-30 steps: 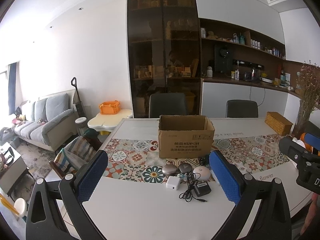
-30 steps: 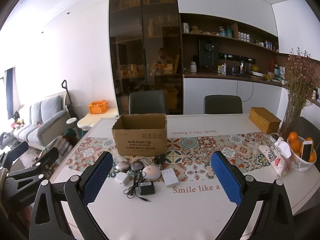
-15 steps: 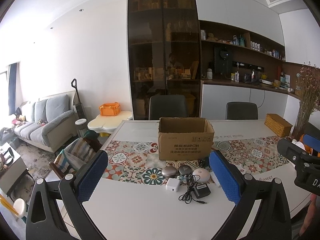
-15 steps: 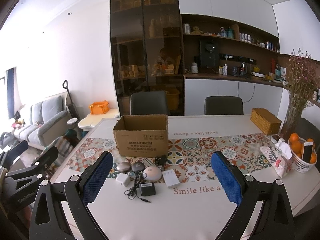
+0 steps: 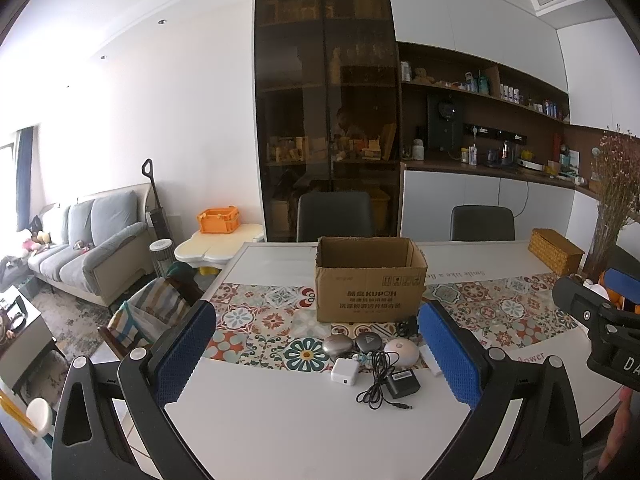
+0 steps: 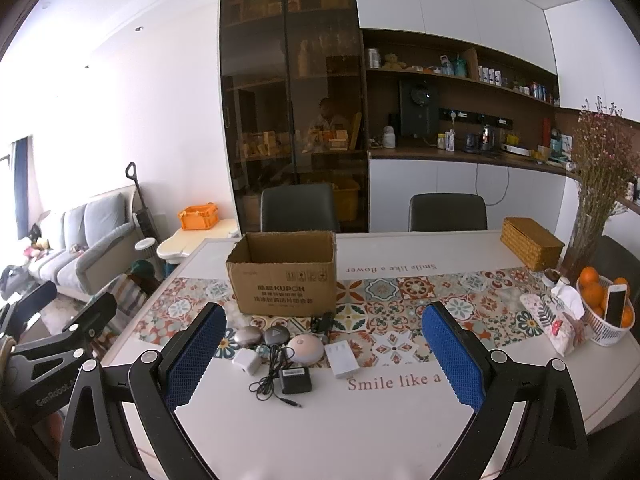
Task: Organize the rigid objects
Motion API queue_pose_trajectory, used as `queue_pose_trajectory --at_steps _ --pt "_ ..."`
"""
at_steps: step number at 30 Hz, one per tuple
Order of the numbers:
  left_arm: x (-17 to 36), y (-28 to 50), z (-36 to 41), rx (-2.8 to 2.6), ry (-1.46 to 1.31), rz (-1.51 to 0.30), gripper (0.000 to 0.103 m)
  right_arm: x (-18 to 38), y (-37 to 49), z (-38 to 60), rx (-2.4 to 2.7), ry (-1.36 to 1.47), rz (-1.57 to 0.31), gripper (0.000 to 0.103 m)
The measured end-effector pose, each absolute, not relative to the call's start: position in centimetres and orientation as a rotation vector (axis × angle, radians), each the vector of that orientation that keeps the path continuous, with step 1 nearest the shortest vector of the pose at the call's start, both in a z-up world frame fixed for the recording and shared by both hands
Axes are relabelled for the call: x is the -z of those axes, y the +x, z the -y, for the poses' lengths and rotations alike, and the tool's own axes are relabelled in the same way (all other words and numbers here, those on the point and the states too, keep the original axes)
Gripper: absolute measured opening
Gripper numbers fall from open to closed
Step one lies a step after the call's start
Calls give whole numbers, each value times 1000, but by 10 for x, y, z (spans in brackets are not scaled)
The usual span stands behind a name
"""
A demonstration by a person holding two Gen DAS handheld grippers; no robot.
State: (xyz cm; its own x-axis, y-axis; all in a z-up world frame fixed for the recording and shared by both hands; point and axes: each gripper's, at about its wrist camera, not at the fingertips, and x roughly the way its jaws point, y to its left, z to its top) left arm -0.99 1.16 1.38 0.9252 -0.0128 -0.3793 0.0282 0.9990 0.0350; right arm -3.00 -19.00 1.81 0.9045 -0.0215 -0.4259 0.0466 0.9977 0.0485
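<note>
Right wrist view: both grippers (image 6: 320, 356) hover empty, jaws apart. Risk — the adapter's loose cable (image 6: 269, 380) snagging neighbours on the way to the box (image 6: 284, 280).

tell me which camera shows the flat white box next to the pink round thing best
The right wrist view: the flat white box lies fully in sight between the open fingers, right of the pink round device. In the left wrist view only a sliver of it shows, the rest hidden behind the left gripper's right finger.
</note>
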Motion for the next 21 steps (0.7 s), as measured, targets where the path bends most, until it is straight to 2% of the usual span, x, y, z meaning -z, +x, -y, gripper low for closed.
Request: queue_pose_trajectory --at_steps 21 --pt "-16 -11 -11 26 42 -387 103 -19 -31 191 33 60 -434 99"
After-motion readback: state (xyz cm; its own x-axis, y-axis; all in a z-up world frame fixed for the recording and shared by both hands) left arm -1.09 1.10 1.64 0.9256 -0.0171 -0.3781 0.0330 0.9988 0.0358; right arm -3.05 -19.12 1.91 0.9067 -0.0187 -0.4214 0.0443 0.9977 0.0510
